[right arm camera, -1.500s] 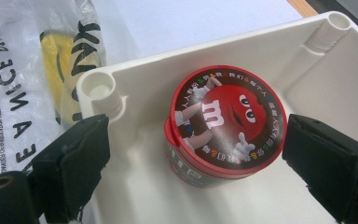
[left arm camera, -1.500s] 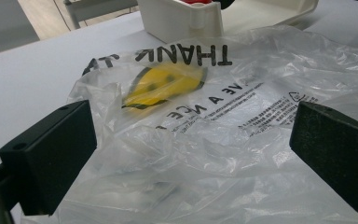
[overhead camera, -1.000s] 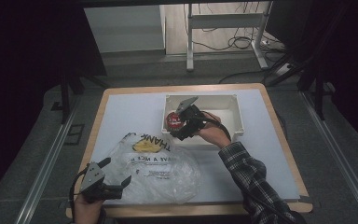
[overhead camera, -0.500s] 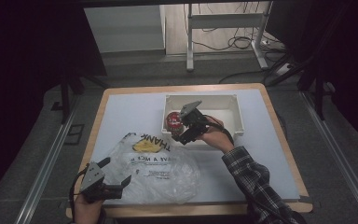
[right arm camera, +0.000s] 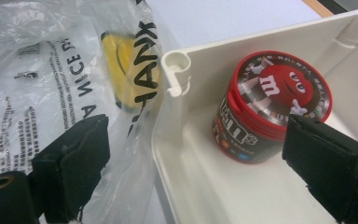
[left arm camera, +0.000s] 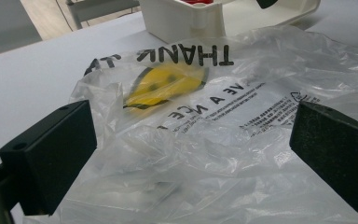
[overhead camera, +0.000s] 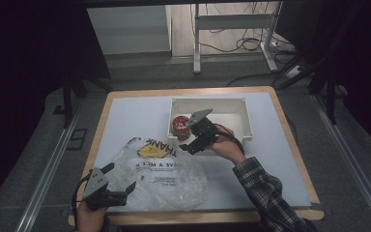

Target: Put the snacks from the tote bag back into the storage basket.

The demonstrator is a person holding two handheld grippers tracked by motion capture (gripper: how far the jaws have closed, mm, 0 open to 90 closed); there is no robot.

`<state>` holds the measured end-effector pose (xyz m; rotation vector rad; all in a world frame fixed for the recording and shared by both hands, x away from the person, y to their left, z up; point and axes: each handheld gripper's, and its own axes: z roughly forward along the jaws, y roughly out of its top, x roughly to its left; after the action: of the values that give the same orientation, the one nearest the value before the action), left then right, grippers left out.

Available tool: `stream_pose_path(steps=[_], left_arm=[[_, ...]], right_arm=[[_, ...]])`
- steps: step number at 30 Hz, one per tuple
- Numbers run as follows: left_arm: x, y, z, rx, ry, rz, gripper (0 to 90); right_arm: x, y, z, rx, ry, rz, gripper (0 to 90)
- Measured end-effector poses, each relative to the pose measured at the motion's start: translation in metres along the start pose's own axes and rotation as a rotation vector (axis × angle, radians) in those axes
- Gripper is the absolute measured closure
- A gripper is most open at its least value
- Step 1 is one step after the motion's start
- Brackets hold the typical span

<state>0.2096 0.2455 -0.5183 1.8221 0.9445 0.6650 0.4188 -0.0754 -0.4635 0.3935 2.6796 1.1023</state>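
Observation:
A clear plastic bag [overhead camera: 159, 174] printed with black "THANK" lettering and a yellow smiley lies flat on the white table, front left. My left gripper [overhead camera: 118, 177] rests at its near-left edge, open, with the bag's film [left arm camera: 205, 140] between the jaws of the left gripper [left arm camera: 193, 126] but not pinched. A red-lidded M&M's can [overhead camera: 178, 125] stands in the front-left corner of the white bin [overhead camera: 241, 104]. My right gripper [overhead camera: 188, 145] hovers open over that corner. In the right gripper view, one jaw of the right gripper [right arm camera: 198, 135] is over the bag [right arm camera: 42, 60] and the other beside the can [right arm camera: 275, 107].
The white bin [right arm camera: 261, 32] sits at the table's middle back, its front-left corner touching the bag. The table's wooden border [overhead camera: 294, 145] runs along the right. Metal floor rails flank the table, and a desk frame with cables stands behind.
My right gripper has drifted slightly toward the near side of the bin's corner. The left gripper, bag and can have stayed put.

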Motion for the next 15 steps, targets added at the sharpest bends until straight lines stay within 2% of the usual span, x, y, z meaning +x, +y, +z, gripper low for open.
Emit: stream_pose_path(steps=[15], left_arm=[[0.0000, 0.0001, -0.0001, 0.001, -0.001, 0.002, 0.4]], right_arm=[[0.0074, -0.0086, -0.0064, -0.017, 0.005, 0.011, 7.9]])
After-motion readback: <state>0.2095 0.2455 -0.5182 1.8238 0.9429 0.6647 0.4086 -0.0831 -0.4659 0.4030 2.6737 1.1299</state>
